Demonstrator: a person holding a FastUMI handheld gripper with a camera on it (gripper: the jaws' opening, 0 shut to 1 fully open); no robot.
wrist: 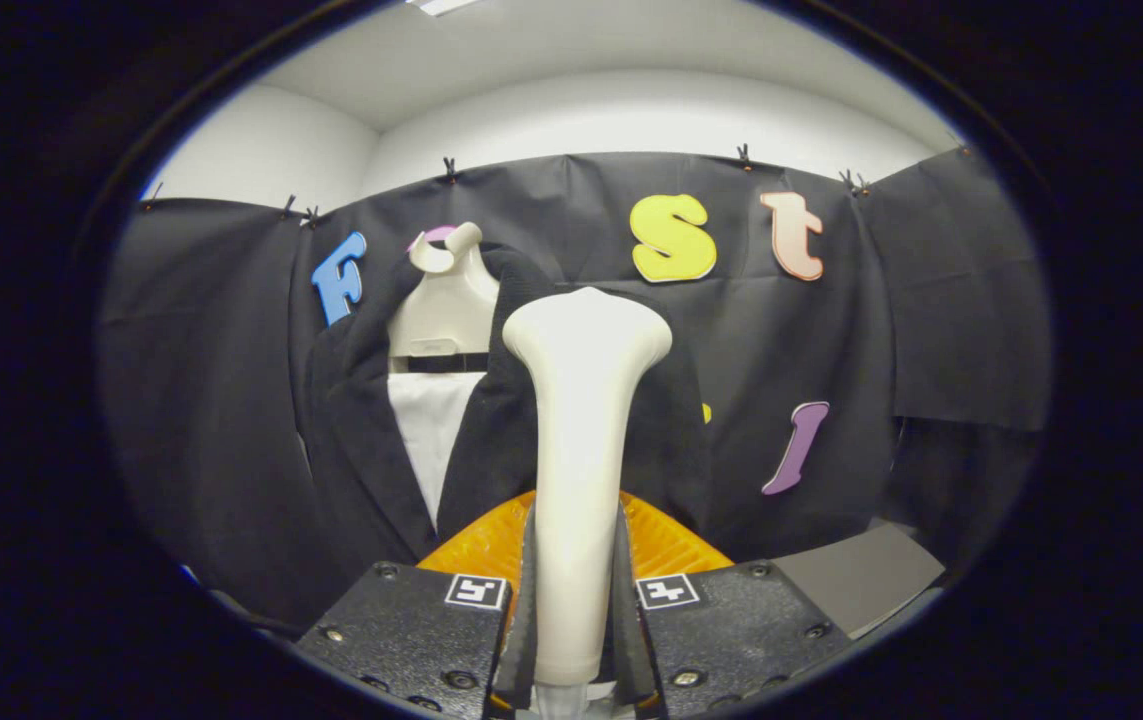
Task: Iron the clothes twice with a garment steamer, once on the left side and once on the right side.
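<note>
The gripper [576, 600] is clamped on the handle of the garment steamer [581, 440], one finger pressing against each side of the pale shaft. The steamer stands upright between the fingers, its shaft rising from between them and widening into a broad, flat-topped head above. Two small square markers sit on the finger blocks, one on either side of the handle.

Just behind the lower shaft, an orange ribbed piece [671, 545] spreads out to both sides; what it belongs to cannot be told.

Beyond the steamer head hangs the dark jacket [351, 440], draped over a cream-coloured mannequin form [441, 310] with a hook-like top. The jacket front is open, showing a white shirt [431, 430] beneath and a dark band across the base of the form's neck. The steamer head overlaps the jacket's side that lies nearer the middle of the booth; whether it touches the cloth cannot be told.

Behind the jacket, the black cloth wall [931, 300] is clipped up along its top edge, with the white wall [631, 110] above it. A grey flat surface [861, 575] shows low down, beside one finger block.
</note>
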